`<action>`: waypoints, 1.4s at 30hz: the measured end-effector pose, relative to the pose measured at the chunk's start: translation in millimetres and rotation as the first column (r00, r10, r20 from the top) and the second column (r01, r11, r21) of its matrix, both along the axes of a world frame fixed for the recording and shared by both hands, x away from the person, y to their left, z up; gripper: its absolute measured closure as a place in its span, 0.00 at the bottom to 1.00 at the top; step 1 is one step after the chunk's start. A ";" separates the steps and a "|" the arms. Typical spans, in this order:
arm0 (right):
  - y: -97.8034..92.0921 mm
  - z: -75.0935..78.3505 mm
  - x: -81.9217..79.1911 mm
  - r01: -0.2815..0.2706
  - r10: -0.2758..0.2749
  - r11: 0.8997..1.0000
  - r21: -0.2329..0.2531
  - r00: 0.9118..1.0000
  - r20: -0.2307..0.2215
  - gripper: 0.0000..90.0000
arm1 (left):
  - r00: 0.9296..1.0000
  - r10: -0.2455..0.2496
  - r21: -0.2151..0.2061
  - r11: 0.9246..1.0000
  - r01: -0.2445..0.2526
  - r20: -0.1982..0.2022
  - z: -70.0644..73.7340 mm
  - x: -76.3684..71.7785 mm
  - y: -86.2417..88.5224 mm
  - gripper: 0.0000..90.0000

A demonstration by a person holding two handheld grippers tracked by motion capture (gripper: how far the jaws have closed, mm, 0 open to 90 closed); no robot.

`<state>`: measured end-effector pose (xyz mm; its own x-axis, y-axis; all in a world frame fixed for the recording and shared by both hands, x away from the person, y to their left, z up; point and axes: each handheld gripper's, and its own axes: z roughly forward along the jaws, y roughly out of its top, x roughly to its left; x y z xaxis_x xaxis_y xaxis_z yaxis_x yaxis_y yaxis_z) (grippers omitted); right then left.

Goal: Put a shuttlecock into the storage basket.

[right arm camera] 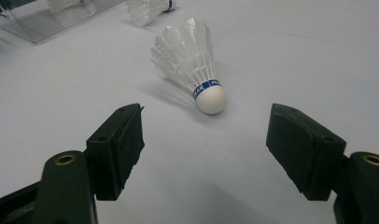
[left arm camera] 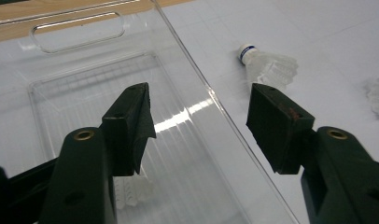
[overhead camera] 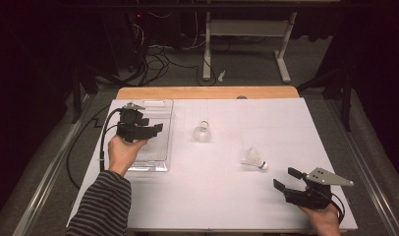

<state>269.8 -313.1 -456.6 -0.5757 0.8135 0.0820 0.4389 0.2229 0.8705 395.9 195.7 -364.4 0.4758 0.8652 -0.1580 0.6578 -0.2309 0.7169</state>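
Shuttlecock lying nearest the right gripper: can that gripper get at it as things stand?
Probably yes. The right gripper has its jaws open and aimed at the shuttlecock, which lies on its side on bare white table just ahead, with nothing between.

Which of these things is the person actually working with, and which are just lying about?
In use:
- left gripper, open over the clear tray
- right gripper, open, facing the near shuttlecock
- middle shuttlecock, likely next
- a shuttlecock in the tray

Lying about:
- cables on the floor
- white table frame behind
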 end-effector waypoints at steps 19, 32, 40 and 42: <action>0.0 -0.1 0.2 -0.002 0.002 1.000 0.000 1.000 0.000 0.31 | 0.998 -0.024 -0.019 1.000 0.025 0.053 -3.5 -31.4 4.8 0.44; 0.1 0.0 0.0 -0.002 0.002 1.000 -0.001 1.000 0.002 0.31 | 0.996 -0.026 -0.042 0.999 0.030 0.083 -5.5 -47.3 9.1 0.44; 0.0 0.1 -0.2 -0.003 0.003 1.000 -0.001 1.000 0.003 0.31 | 0.994 -0.032 -0.052 0.998 0.038 0.103 -7.4 -57.9 10.5 0.44; 0.0 0.1 -0.1 -0.003 0.003 1.000 -0.001 1.000 0.003 0.31 | 0.994 -0.032 -0.054 0.998 0.038 0.105 -7.9 -59.9 10.9 0.44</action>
<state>269.6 -313.1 -456.5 -0.5785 0.8118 0.0790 0.4353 0.2254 0.8716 336.0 206.6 -372.3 0.5219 0.8391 -0.1532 0.5712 -0.2104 0.7934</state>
